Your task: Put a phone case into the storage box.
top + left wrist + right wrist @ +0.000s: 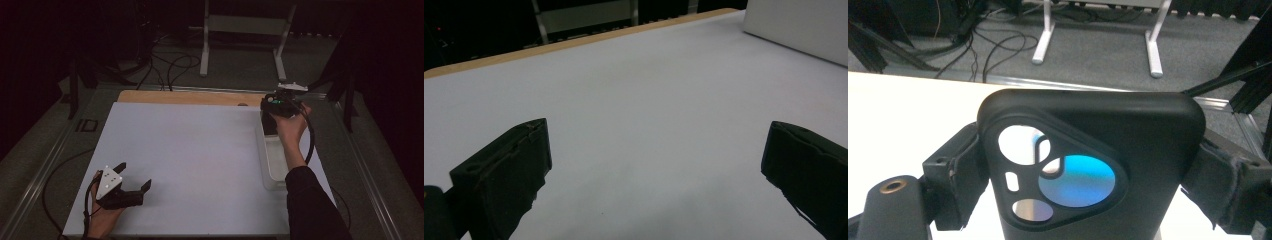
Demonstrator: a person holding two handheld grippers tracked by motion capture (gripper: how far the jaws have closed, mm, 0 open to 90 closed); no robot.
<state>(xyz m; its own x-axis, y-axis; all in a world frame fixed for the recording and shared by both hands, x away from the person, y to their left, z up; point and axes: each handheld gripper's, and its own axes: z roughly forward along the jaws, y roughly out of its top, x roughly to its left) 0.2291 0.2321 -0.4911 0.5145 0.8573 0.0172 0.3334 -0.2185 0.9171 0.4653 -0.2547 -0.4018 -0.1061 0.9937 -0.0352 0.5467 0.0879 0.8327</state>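
Observation:
A black phone case (pixel 1148 150) with a triangular camera cut-out stands upright between the jaws of my right gripper (pixel 1088 165), which is shut on its two sides. In the high view this gripper (pixel 274 112) is at the far right of the white board (pixel 200 160). There it holds the case (pixel 268 125) over the far end of a translucent tray (pixel 275 167). My left gripper (pixel 134 175) rests near the board's front left corner. Its jaws stand wide apart, open, with bare white board between them (pixel 654 160).
A wooden table edge (pixel 190 97) runs behind the board. Beyond it, on the carpet, lie cables (pixel 170 65) and the legs of a white stand (pixel 205 50). A white wall of the tray (pixel 804 25) shows at the upper right of the left gripper view.

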